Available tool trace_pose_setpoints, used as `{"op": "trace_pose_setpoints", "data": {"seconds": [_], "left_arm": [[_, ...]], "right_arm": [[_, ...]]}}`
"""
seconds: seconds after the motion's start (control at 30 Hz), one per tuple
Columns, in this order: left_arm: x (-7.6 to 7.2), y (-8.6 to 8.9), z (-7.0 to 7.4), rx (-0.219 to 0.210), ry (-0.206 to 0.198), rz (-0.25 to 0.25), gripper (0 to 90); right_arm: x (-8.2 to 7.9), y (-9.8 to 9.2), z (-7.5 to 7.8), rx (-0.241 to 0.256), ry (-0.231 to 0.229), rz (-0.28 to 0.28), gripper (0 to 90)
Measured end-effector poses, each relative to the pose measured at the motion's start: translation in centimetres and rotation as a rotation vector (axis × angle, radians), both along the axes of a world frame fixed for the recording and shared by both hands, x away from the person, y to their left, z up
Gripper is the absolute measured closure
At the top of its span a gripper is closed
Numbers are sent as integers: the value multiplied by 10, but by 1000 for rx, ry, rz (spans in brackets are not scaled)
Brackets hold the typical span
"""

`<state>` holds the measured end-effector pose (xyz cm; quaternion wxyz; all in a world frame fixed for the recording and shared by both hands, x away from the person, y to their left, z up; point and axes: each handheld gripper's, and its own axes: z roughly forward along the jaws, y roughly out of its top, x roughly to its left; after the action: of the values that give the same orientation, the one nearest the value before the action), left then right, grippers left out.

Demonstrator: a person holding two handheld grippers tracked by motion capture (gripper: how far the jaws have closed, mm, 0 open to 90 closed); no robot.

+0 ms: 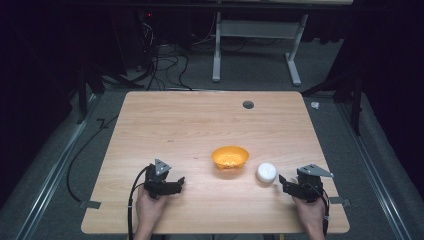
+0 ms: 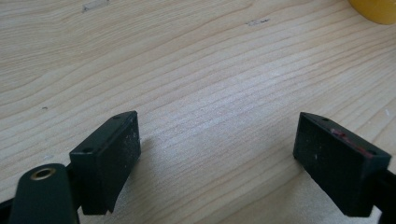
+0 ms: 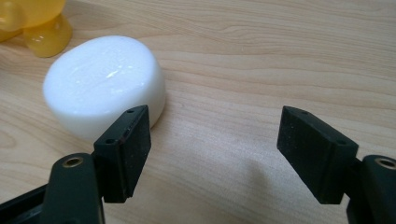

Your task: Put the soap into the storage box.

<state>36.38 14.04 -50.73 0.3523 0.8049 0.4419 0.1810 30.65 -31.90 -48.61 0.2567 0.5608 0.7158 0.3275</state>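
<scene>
An orange bowl (image 1: 230,157) sits near the middle of the wooden table (image 1: 200,125); its edge (image 2: 376,9) shows at the top right of the left gripper view, and its foot (image 3: 32,23) at the top left of the right gripper view. A round white puck-like object (image 1: 266,172) (image 3: 105,86) lies just right of the bowl. My right gripper (image 1: 284,183) (image 3: 215,149) rests open on the table, close to the right of the white object, which lies beyond its left jaw, not between the jaws. My left gripper (image 1: 177,183) (image 2: 217,163) is open over bare wood, left of the bowl.
A small dark round grommet (image 1: 248,104) is set in the table near its far edge. Beyond the table stand a white table frame (image 1: 255,45) and a tangle of cables (image 1: 160,60) on the floor. A person's hands (image 1: 150,207) hold both grippers at the near edge.
</scene>
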Motion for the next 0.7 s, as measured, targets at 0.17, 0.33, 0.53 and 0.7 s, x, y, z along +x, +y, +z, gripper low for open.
{"op": "trace_pose_setpoints", "data": {"seconds": [0.17, 0.33, 0.53, 0.7], "left_arm": [[0, 0, 0, 1, 0, 0, 152], [0, 0, 0, 1, 0, 0, 152], [0, 0, 0, 1, 0, 0, 152], [0, 0, 0, 1, 0, 0, 152]], "right_arm": [[-12, 5, 9, -4, -32, 15, 248], [-17, 12, 14, 1, -46, 41, 240], [-18, 24, 15, 9, -45, 78, 223], [-11, 33, 13, 11, -37, 109, 197]]}}
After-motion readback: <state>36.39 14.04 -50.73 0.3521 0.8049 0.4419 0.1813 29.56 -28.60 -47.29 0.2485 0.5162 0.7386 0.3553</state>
